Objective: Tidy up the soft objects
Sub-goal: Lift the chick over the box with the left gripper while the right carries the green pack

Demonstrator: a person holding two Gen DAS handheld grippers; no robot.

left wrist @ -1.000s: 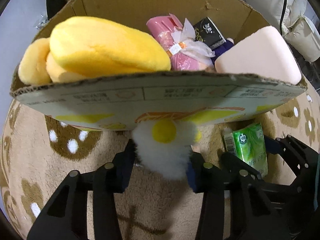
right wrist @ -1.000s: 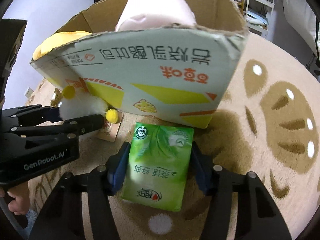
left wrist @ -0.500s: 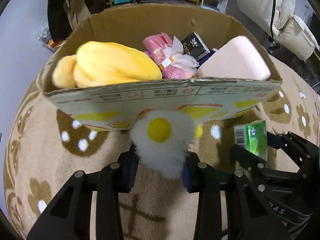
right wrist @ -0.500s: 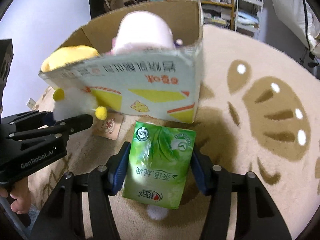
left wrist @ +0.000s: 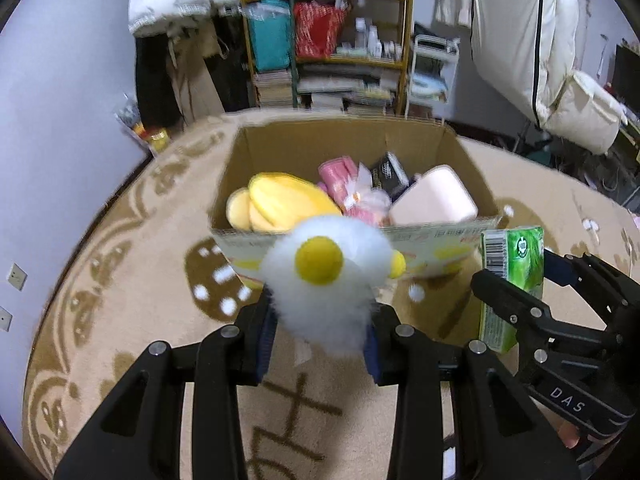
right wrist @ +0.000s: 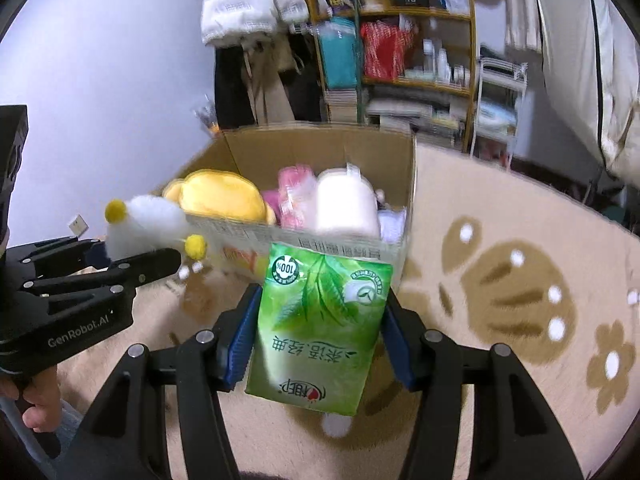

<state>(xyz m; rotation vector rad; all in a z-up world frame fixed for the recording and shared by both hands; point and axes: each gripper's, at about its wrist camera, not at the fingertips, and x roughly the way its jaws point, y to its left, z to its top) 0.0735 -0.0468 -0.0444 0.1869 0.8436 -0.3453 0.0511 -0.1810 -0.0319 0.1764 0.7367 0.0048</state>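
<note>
My left gripper (left wrist: 320, 328) is shut on a white fluffy plush with yellow spots (left wrist: 326, 280), held in the air in front of the cardboard box (left wrist: 344, 144); the plush also shows in the right wrist view (right wrist: 148, 228). My right gripper (right wrist: 318, 340) is shut on a green tissue pack (right wrist: 320, 324), seen edge-on in the left wrist view (left wrist: 510, 280). The box (right wrist: 320, 152) holds a yellow plush (left wrist: 284, 200), a pink bundle (left wrist: 348, 188), a pale pink cushion (left wrist: 434, 202) and a black packet (left wrist: 390, 174).
The box stands on a beige rug with brown paw and flower patterns (right wrist: 520, 280). A cluttered shelf (left wrist: 340, 40), hanging coats (left wrist: 172, 0) and a white rack (right wrist: 500, 96) stand behind it by the wall.
Both grippers have risen and drawn back from the box with their loads, so the box interior and the room behind it now show. Both stay shut.
</note>
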